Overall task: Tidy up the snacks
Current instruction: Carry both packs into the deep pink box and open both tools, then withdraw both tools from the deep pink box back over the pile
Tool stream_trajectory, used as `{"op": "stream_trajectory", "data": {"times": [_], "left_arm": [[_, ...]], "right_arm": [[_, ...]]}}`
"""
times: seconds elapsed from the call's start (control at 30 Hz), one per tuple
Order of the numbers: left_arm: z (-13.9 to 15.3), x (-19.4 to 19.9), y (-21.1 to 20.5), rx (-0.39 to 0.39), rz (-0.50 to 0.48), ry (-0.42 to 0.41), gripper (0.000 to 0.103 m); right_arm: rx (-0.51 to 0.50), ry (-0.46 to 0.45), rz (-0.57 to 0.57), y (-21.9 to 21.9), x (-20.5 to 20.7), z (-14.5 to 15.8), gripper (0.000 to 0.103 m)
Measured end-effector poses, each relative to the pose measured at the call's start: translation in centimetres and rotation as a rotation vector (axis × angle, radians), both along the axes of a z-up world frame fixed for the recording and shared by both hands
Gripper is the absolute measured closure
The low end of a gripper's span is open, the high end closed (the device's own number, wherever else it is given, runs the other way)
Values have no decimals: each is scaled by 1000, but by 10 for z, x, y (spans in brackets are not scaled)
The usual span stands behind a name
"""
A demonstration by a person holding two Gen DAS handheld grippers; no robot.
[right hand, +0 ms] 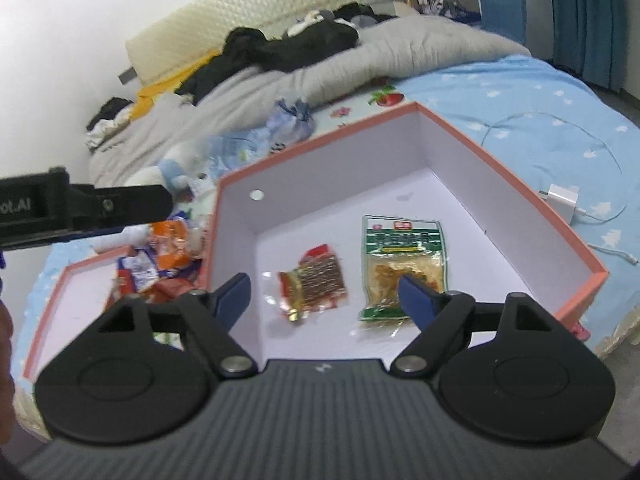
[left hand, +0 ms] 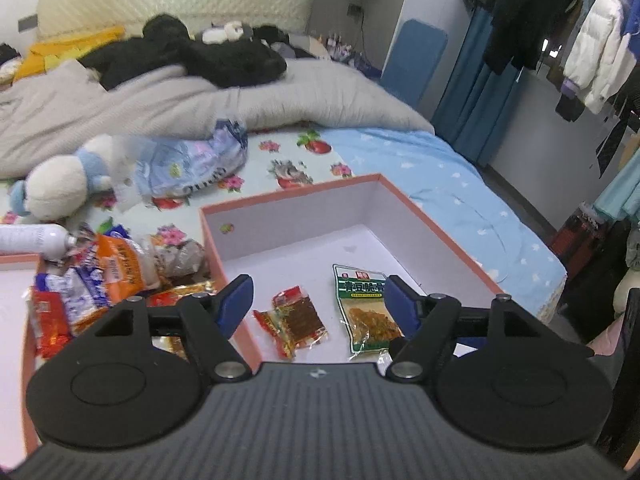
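A pink box with a white inside (left hand: 304, 200) (right hand: 320, 144) sits on the bed. In it lie a red snack packet (left hand: 296, 320) (right hand: 316, 280) and a green snack packet (left hand: 366, 312) (right hand: 404, 260). A pile of snack packets (left hand: 92, 280) (right hand: 156, 264) lies in a second pink tray (left hand: 24, 352) (right hand: 72, 304) to the left. My left gripper (left hand: 318, 304) is open and empty above the box's near edge. My right gripper (right hand: 324, 298) is open and empty above the two packets. The left gripper's body (right hand: 80, 208) shows at the left of the right wrist view.
A plush toy (left hand: 60, 184) and a blue plastic bag (left hand: 192, 160) lie behind the trays. A white bottle (left hand: 32, 238) lies at the left. A grey duvet (left hand: 200, 100) with dark clothes covers the far bed. A white charger (right hand: 560, 200) with cable lies right of the box.
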State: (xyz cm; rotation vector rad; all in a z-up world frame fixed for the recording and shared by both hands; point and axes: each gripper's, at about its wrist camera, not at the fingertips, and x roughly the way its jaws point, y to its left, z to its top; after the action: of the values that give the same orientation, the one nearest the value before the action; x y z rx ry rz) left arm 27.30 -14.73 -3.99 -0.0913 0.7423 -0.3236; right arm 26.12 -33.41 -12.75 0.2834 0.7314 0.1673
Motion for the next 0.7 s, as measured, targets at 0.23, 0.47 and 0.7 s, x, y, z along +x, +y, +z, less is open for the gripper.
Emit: {"op": "stream_trajectory", "data": {"times": [0.23,0.47,0.7], "left_arm": [[22,-61,31,-20,41,-59,26],[31,-115,65,-46,85,-84,26],[29,-158,91,-42,121,-92,26]], "right_arm": [[-18,-54,12,22,-41,21,20],[-16,-103,26,45,-80,33,20],[-9,-107,73,68,-111,33,20]]}}
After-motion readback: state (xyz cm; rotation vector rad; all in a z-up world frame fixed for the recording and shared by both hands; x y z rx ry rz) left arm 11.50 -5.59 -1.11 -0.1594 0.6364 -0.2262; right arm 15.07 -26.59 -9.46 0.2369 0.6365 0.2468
